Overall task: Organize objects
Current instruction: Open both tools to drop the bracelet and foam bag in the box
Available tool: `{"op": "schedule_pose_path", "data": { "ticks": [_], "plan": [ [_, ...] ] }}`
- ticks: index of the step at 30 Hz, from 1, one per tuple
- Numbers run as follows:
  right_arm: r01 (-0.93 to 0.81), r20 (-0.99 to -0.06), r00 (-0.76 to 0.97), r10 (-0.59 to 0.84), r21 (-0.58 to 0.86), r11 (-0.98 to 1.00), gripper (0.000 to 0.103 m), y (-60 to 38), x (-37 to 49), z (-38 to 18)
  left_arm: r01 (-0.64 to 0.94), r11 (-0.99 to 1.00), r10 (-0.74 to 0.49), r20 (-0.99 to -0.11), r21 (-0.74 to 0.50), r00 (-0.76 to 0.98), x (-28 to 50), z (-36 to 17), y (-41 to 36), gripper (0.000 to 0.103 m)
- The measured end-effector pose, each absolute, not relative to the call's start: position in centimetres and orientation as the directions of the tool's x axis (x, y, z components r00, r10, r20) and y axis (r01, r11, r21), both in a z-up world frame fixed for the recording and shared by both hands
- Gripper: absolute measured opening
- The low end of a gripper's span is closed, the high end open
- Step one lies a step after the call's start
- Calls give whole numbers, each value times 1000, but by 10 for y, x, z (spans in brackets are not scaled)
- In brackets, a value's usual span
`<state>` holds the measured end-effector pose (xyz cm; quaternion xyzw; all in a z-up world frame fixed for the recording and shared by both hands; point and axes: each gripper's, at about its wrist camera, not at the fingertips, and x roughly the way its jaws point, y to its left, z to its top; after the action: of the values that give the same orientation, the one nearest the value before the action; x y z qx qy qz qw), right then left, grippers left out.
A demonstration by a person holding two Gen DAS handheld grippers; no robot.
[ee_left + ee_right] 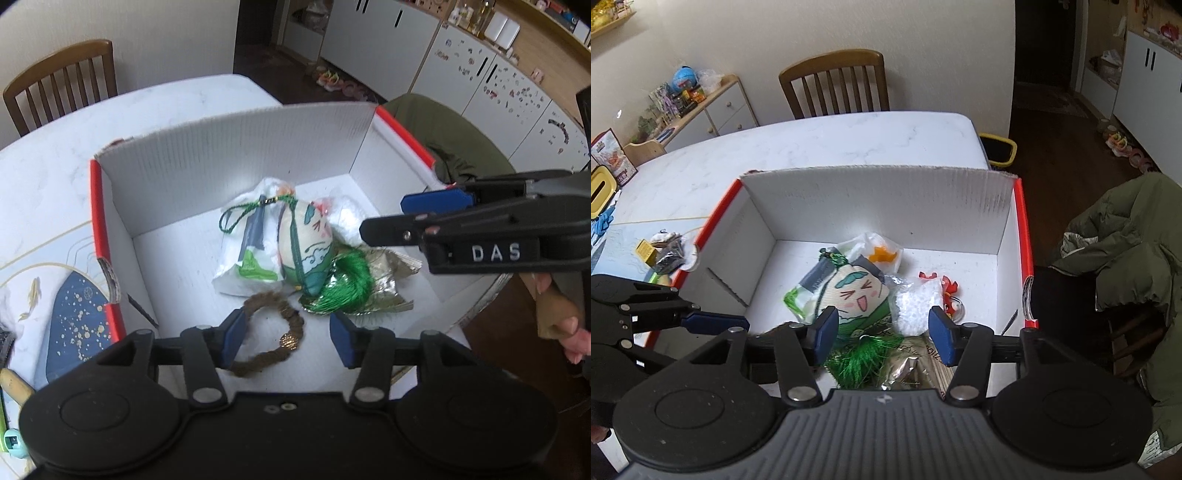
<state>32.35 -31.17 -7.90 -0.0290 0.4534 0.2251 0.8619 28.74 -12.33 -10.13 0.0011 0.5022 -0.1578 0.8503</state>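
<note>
two grippers hang over the white box (886,199), both spread and empty: left gripper (286,339), right gripper (882,332) marked "das"; the face pouch (855,299) lies mid-floor, green tassel (866,360) toward the near edge

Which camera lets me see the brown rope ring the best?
The left wrist view. There the brown rope ring lies on the floor of the white box, nearly whole, with its gold bead showing, just ahead of the open left claw. In the right wrist view only a dark sliver shows, hidden behind the right claw.
</note>
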Motion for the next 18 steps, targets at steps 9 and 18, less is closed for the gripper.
{"op": "schedule_pose_path", "data": {
  "ticks": [9,18],
  "plan": [
    [-428,-754,531,386,154,891,59,-310,298,-54,276,944,-305,-799,-182,518,270,-72,-115,55],
    [-416,-703,590,397,157,896,73,-306,275,-27,265,943,-324,-728,-200,604,244,-39,-92,66]
  ]
}}
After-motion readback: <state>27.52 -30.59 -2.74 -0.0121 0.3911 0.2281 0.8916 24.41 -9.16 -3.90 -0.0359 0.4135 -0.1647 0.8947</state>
